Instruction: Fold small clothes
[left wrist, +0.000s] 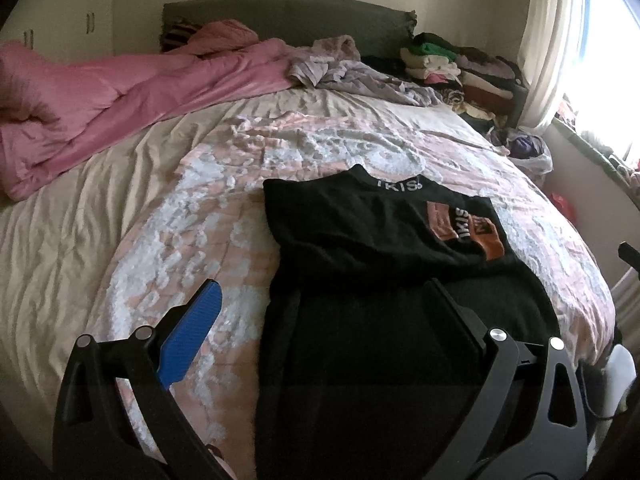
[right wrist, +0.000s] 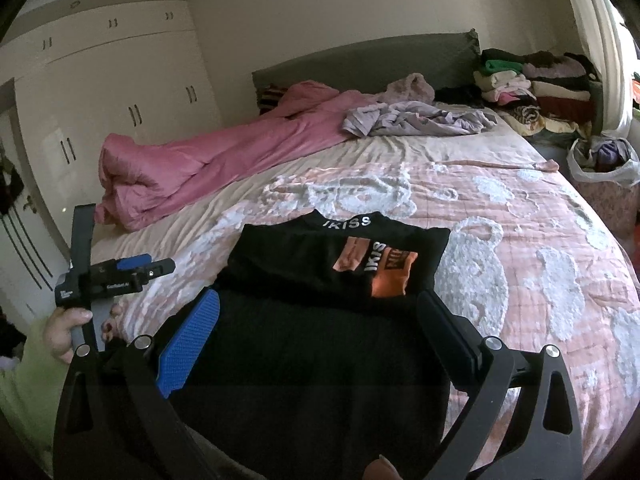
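Observation:
A black shirt (left wrist: 360, 240) with white "IKISS" lettering at the collar and an orange patch lies on the bed, its sides folded in to a narrow strip. It also shows in the right wrist view (right wrist: 320, 320). My left gripper (left wrist: 324, 300) is open and empty, above the shirt's near left edge. My right gripper (right wrist: 320, 312) is open and empty, its fingers spread to either side of the shirt's lower half. The left gripper (right wrist: 160, 268) shows in the right wrist view at the left, held in a hand beside the shirt.
The bed has a pink and white quilt (right wrist: 520, 220). A pink duvet (right wrist: 200, 160) lies along the far left, lilac clothes (right wrist: 420, 120) near the headboard, and a stack of folded clothes (right wrist: 532, 84) at the far right corner. A bag-lined basket (right wrist: 600, 172) stands right of the bed.

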`<state>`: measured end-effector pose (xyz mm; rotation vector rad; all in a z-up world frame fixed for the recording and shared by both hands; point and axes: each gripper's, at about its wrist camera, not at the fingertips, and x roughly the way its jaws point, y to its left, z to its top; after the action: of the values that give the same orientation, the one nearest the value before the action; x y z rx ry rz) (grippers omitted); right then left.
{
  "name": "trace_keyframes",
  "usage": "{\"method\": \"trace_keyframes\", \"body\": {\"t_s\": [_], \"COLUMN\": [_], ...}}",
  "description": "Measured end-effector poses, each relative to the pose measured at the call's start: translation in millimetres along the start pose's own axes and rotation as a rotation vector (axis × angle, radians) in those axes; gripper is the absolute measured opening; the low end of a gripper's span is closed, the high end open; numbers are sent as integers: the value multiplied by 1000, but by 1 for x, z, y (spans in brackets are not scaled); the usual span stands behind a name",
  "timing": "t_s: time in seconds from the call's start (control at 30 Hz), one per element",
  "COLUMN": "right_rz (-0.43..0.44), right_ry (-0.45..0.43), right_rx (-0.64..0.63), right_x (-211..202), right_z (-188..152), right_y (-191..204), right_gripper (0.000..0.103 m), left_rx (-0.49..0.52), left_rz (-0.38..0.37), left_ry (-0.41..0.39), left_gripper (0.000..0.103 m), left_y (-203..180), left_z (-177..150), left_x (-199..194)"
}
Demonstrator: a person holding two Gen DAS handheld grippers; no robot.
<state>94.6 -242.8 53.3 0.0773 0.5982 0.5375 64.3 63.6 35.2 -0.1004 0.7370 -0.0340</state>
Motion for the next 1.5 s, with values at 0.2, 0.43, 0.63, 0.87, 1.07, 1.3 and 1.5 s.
{"method": "trace_keyframes", "body": {"t_s": [0.2, 0.43, 0.63, 0.87, 1.07, 1.3, 1.5], "right_rz": [-22, -41, -63, -98, -119, -139, -149], "right_ry": [35, 71, 101, 156, 207, 262, 286], "right_rx": [-15, -9, 1, -4, 0, 31, 52], "right_x": [-11, -18, -16, -4, 5, 16, 21], "right_z": [-16, -36, -49, -68, -90, -113, -120], "right_y": [1, -2, -4, -8, -12, -21, -29], "right_gripper": [98, 98, 98, 98, 98, 98, 98], "left_rx": [15, 15, 9, 12, 37, 45, 34], "left_rz": [11, 36, 55, 71, 73, 64, 65], "left_ry": [3, 16, 35, 68, 120, 172, 203], "left_gripper": [93, 93, 93, 93, 93, 93, 93], "left_y": [5, 15, 24, 30, 27, 26, 32], "left_z": [-10, -25, -36, -52, -74, -92, -106], "left_x": [-11, -20, -24, -21, -9, 3, 6]}}
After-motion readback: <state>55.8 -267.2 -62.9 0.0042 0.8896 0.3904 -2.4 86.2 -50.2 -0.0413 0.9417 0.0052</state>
